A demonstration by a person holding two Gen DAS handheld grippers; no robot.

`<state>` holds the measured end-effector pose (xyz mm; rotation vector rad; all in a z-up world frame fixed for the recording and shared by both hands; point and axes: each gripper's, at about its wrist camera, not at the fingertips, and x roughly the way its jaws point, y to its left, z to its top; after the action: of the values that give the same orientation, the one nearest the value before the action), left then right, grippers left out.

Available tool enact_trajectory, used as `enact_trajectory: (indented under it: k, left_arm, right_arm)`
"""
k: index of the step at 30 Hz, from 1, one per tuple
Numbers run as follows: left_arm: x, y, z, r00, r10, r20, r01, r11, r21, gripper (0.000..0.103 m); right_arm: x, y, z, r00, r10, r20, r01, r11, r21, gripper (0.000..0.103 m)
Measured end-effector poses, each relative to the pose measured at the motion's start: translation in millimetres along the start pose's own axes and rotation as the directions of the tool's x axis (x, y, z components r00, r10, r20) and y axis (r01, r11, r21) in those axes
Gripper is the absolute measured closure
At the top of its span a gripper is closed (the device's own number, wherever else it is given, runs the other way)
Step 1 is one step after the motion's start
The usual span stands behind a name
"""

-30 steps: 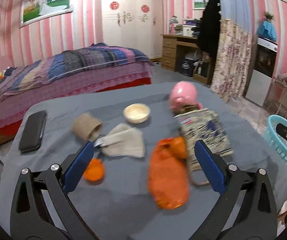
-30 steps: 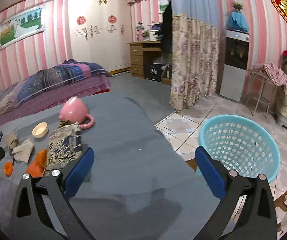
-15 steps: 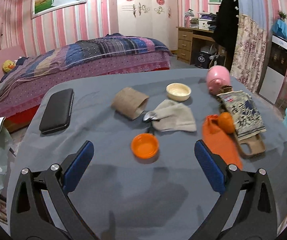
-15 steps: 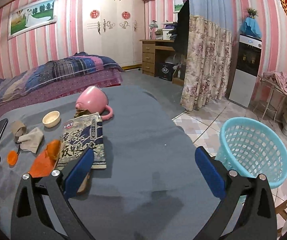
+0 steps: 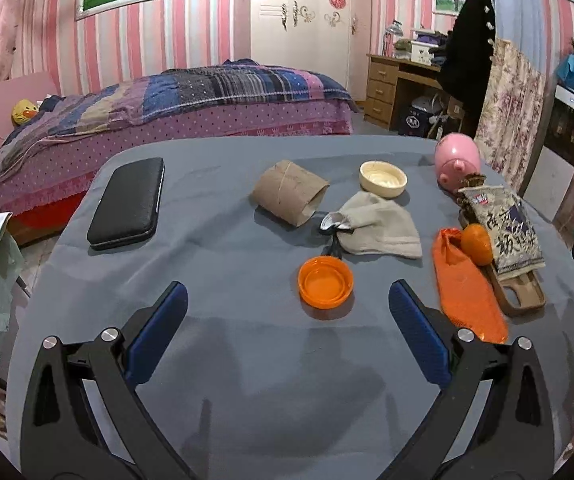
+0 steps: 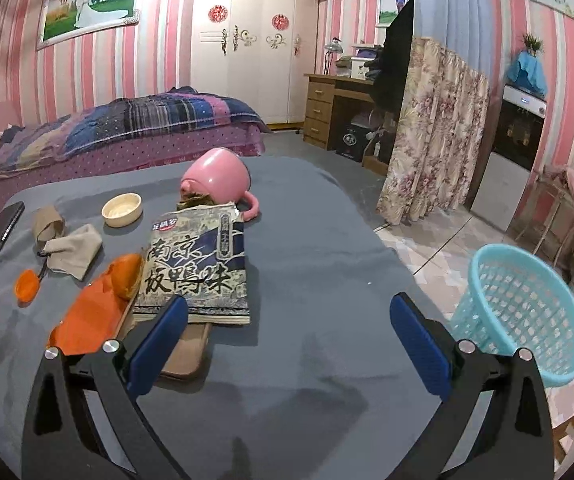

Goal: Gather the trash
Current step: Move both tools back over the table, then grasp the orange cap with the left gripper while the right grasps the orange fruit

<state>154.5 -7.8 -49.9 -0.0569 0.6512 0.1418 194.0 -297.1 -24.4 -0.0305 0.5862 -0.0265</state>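
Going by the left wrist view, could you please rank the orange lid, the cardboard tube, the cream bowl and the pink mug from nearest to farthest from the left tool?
From the left tool:
1. orange lid, just ahead, between the fingers.
2. cardboard tube, farther ahead, mid-table.
3. cream bowl, slightly beyond, ahead-right.
4. pink mug, far right, tipped over.

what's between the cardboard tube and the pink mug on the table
In the left wrist view, a small cream bowl sits between the cardboard tube and the pink mug; a grey cloth lies just nearer the camera.
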Motion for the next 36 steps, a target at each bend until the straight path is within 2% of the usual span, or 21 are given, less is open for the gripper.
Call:
enact_trajectory:
  k: [3,8,11,13,16,19,24,28,30,32,36]
  left_arm:
    - [1,6,-1,1.0,0.01,0.002,-0.01,1.0,-0.012,0.006]
    - [6,16,-4,1.0,0.006,-0.012,-0.007,0.998,-0.066,0.006]
    - [11,17,-6,0.999,0.003,-0.034,-0.006,0.997,-0.076,0.006]
    - [11,15,-7,0.999,0.008,-0.041,-0.011,0.998,-0.069,0.006]
    - [10,11,-9,0.999,0.01,-0.035,-0.012,0.999,-0.048,0.006]
    - [10,8,-8,0.999,0.012,-0.041,-0.014,0.999,-0.033,0.006]
    - [13,-2,-2,0.999,-0.005,-0.044,0.005,1.0,-0.004,0.006]
    - [27,-11,7,0.995,-0.06,-0.08,0.061,0.998,0.011,0.006]
    - [37,-17,9,0.993,-0.058,-0.101,0.06,0.998,0.022,0.006]
    - [47,-21,9,0.99,-0.055,-0.133,0.06,0.998,0.034,0.013]
    - [58,-20,8,0.979,-0.093,-0.183,0.1,0.995,0.027,0.037]
  right_arm:
    - [4,0,-2,0.999,0.034,0.001,-0.034,0.999,0.028,0.004]
    - [6,9,-3,1.0,-0.004,-0.005,0.004,1.0,-0.029,0.004]
    - [8,8,-1,1.0,0.013,-0.024,-0.013,1.0,-0.02,0.004]
    - [9,7,0,1.0,0.007,-0.028,-0.008,1.0,-0.017,0.004]
    - [13,4,2,0.998,-0.046,-0.034,0.045,0.999,-0.025,0.004]
    - [15,-2,2,0.998,-0.035,-0.043,0.035,0.999,0.001,0.004]
    - [23,-6,3,0.996,-0.068,-0.06,0.069,0.998,0.015,0.004]
    - [25,-3,3,0.997,-0.041,-0.072,0.041,0.999,0.004,0.004]
    - [22,0,5,0.998,-0.001,-0.059,0.002,1.0,0.006,0.004]
    - [19,6,8,0.999,0.026,-0.045,-0.025,0.999,0.023,0.004]
    - [23,31,11,0.993,0.105,-0.054,-0.106,0.994,-0.016,0.006]
